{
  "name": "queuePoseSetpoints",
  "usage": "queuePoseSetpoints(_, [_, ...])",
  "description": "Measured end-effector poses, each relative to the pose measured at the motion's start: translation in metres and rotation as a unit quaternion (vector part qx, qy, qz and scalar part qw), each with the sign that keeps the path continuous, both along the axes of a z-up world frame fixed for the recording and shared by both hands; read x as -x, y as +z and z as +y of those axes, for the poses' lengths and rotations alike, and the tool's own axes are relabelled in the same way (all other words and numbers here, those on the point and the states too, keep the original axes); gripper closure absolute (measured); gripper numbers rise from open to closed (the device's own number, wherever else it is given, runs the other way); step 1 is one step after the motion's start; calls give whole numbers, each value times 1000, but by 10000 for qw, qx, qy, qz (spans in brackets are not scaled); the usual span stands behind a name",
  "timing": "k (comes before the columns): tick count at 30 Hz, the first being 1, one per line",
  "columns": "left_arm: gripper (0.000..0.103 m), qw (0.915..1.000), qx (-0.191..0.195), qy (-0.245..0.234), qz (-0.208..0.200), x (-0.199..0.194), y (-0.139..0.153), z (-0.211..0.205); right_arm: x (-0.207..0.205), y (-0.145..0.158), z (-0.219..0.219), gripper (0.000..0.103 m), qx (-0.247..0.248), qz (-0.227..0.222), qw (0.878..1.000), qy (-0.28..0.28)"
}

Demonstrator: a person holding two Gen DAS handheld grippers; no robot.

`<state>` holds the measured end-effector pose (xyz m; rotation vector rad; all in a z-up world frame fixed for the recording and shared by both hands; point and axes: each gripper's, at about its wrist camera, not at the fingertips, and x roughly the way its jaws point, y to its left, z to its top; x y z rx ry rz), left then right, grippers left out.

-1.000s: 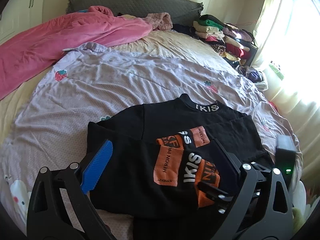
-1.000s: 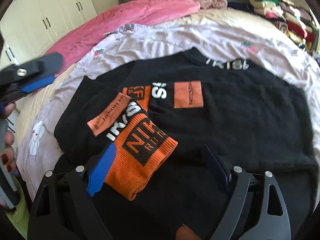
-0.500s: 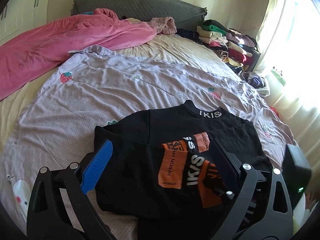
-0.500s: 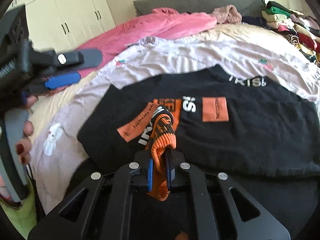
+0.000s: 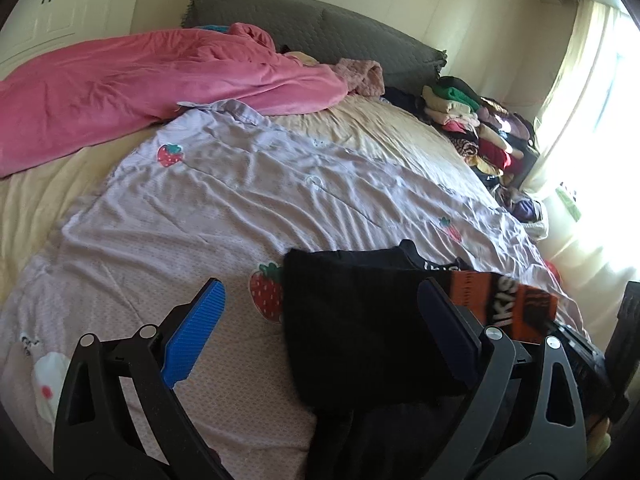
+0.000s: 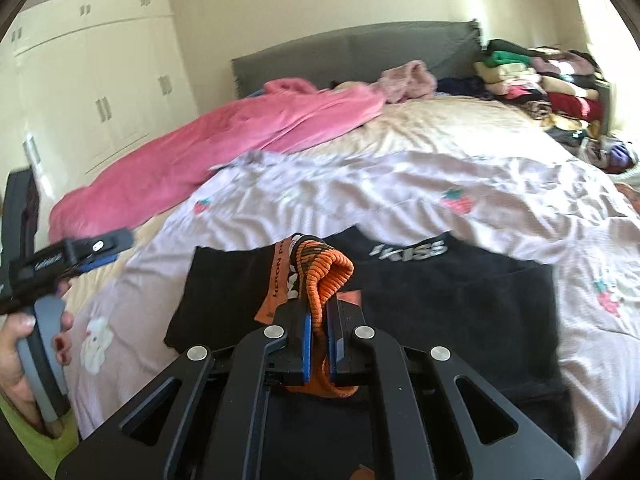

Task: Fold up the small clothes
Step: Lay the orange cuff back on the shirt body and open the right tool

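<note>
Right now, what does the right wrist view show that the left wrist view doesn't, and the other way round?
Only the right wrist view shows the right gripper shut on the orange cuff, plus the hand holding the left gripper. Only the left wrist view shows the left gripper open and the bright window. Both show the black sweater, pink blanket and clothes stack.

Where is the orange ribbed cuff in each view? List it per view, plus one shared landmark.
Left wrist: the orange ribbed cuff shows at lower right, beyond the left gripper's right finger.
Right wrist: centre, pinched in the right gripper, rising above its pads.
Shared landmark: the pink blanket near the grey headboard.
</note>
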<state>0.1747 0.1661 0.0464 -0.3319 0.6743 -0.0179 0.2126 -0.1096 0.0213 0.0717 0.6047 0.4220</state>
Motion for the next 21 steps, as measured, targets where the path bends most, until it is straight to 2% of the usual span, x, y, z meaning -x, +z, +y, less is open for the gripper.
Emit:
queuePoseSetpoints(11, [13, 9999, -99, -49, 131, -6, -9, -8, -4, -4, -66, 98, -115, 14, 9974, -706])
queuePoseSetpoints(17, [13, 9995, -257, -162, 105, -11, -17, -23, -5, -12, -79, 98, -149, 77, 9957, -915])
queuePoseSetpoints(21, [17, 9988, -373, -298, 135, -19, -26, -41, -6, -18, -84, 98, -128, 112, 9949, -995])
